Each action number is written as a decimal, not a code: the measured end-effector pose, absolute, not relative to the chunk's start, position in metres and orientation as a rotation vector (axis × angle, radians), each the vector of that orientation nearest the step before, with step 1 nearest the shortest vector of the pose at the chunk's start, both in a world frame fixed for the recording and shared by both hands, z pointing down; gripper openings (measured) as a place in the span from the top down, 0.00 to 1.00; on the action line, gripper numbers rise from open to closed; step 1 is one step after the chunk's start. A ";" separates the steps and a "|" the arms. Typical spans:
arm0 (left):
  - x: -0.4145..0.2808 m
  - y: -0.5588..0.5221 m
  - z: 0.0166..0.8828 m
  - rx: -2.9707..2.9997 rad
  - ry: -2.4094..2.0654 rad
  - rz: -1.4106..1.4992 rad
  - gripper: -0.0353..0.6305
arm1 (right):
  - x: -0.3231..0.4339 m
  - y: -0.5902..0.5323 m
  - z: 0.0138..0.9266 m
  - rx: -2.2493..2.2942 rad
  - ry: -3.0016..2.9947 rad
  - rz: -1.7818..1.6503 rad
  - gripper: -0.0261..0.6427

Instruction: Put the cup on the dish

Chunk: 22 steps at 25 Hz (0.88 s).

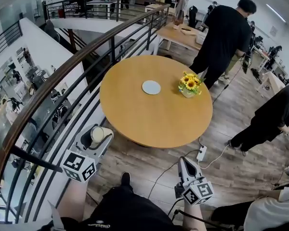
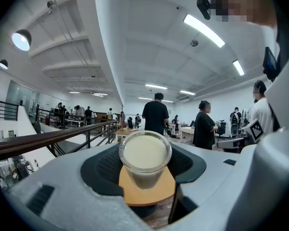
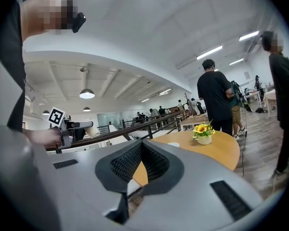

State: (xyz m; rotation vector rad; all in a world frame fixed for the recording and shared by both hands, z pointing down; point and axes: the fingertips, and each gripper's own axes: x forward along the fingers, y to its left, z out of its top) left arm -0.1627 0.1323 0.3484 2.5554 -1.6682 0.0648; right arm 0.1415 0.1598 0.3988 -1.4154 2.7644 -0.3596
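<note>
Cup (image 1: 99, 134): a clear one with pale, milky content; your left gripper (image 1: 98, 137) carries it upright over the wooden floor (image 1: 241, 172), outside the table edge.
Cup from the dish: at about 7 o'clock in the head view, well apart from it.
Left jaws: spread wide and pinching the cup, one pad on each side of its wall, as your left gripper view shows.
Right gripper (image 1: 181, 160): you hold it at about 5 o'clock from the table centre, also over the floor.
Right jaws: pressed together at the tips, with nothing between them.
Dish (image 1: 151, 87): a small pale round one, lying flat on the round wooden table (image 1: 135, 114), a little toward 12 o'clock from the table centre, with nothing on it.
Sunflower pot (image 1: 190, 86): at 3 o'clock from the dish, near but not touching.
Railing (image 1: 62, 76): a dark one with a brown handrail, runs along your left side, just beside the left gripper.
Power strip (image 1: 201, 153): white, on the floor at 5 o'clock from the table.
People: two in black stand beyond the table, at about 1 and 3 o'clock.
</note>
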 end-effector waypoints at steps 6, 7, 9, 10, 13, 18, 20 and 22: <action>-0.201 0.040 0.328 2.622 -1.620 0.079 0.55 | 0.101 0.079 0.389 -1.471 2.770 -0.352 0.96; -0.206 0.028 0.328 2.630 -1.611 0.085 0.55 | 0.093 0.068 0.389 -1.473 2.770 -0.346 0.96; -0.210 0.009 0.334 2.637 -1.591 0.095 0.55 | 0.082 0.052 0.390 -1.477 2.774 -0.328 0.96; -0.209 0.002 0.337 2.639 -1.577 0.099 0.55 | 0.080 0.047 0.390 -1.481 2.774 -0.323 0.96; -0.200 -0.015 0.347 2.643 -1.526 0.112 0.55 | 0.085 0.035 0.394 -1.509 2.751 -0.350 0.96; -0.187 -0.039 0.351 2.649 -1.472 0.128 0.55 | 0.089 0.011 0.395 -1.526 2.741 -0.383 0.96; -0.179 -0.048 0.351 2.647 -1.466 0.138 0.55 | 0.091 0.000 0.392 -1.507 2.739 -0.382 0.96; -0.168 -0.057 0.352 2.642 -1.469 0.139 0.55 | 0.098 -0.011 0.392 -1.487 2.738 -0.372 0.96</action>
